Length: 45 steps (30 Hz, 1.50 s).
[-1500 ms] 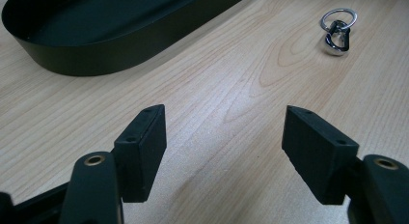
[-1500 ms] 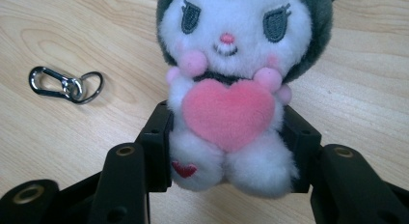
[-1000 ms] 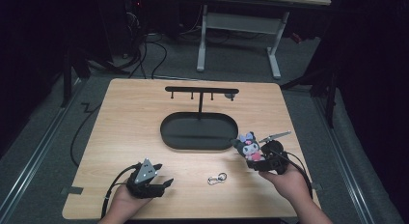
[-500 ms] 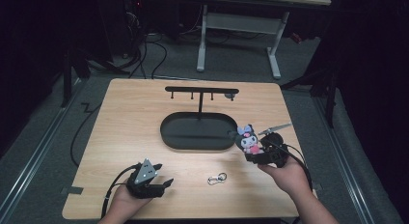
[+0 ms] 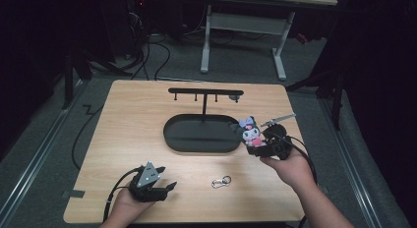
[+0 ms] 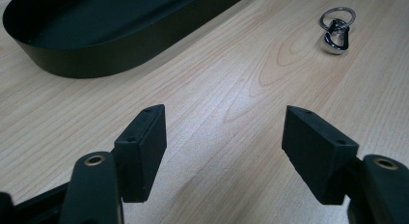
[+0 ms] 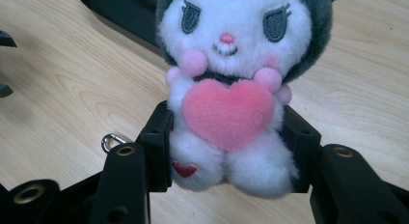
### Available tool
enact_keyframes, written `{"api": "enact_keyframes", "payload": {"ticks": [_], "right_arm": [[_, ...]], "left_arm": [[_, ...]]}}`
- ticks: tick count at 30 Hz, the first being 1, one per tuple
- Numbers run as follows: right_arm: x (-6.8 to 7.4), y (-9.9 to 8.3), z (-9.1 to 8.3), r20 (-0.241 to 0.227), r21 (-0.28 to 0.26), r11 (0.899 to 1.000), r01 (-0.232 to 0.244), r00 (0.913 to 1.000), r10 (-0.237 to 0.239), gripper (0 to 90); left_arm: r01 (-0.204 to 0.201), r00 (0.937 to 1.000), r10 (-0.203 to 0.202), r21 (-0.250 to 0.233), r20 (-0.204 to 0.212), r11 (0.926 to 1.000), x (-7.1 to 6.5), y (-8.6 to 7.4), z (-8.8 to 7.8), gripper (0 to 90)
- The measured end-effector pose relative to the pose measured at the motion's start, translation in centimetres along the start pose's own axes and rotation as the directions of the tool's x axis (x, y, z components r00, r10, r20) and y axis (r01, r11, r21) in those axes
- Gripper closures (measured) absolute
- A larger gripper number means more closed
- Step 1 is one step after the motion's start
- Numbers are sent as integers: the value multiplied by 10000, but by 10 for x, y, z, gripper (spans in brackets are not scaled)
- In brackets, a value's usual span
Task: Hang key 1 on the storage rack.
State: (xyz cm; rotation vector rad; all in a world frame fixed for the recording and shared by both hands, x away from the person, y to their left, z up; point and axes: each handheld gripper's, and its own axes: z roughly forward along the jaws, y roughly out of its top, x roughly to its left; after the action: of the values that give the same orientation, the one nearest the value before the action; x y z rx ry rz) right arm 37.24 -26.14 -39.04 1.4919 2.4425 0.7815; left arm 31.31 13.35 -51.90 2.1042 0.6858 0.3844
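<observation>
A small plush doll (image 7: 226,84) with a white face, dark hood and pink heart sits between the jaws of my right gripper (image 7: 226,147), which is shut on its lower body. In the high view the plush doll (image 5: 250,130) is lifted just off the table beside the right end of the black oval tray (image 5: 196,139), with the right gripper (image 5: 258,148) under it. My left gripper (image 5: 164,188) rests near the table's front left, open, with bare wood between its pads (image 6: 144,147). A silver key-ring clip (image 5: 221,181) lies on the table between the two hands.
A black T-shaped hanger stand (image 5: 204,95) with small pegs rises from the tray. The tray's dark wall (image 6: 120,55) and the clip (image 6: 336,31) lie ahead of the left gripper. Cables trail from both grippers. The wooden table (image 5: 133,120) is surrounded by dark floor.
My right gripper has risen with the plush doll and drifted a little up and left toward the tray's right end. The left gripper has stayed where it was.
</observation>
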Motion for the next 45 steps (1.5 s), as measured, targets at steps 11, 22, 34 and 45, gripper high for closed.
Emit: {"api": "enact_keyframes", "payload": {"ticks": [11,22,34,45], "right_arm": [[3,18,-5,45,-105,9999,96,9999,-96,500],[2,41,-16,76,-356,9993,110,9999,-108,500],[8,63,-21,175,-458,9983,350,9993,-342,500],[4,77,-24,621,-810,9964,257,9979,-207,500]], "left_arm": [[-4,10000,4,-7,17,10000,0,0,-1,332],[-19,10000,18,49,51,10000,0,-1,-1,333],[-93,9999,93,66,98,9999,0,-1,0,338],[-135,9999,134,87,99,9999,1,-1,-1,338]]}}
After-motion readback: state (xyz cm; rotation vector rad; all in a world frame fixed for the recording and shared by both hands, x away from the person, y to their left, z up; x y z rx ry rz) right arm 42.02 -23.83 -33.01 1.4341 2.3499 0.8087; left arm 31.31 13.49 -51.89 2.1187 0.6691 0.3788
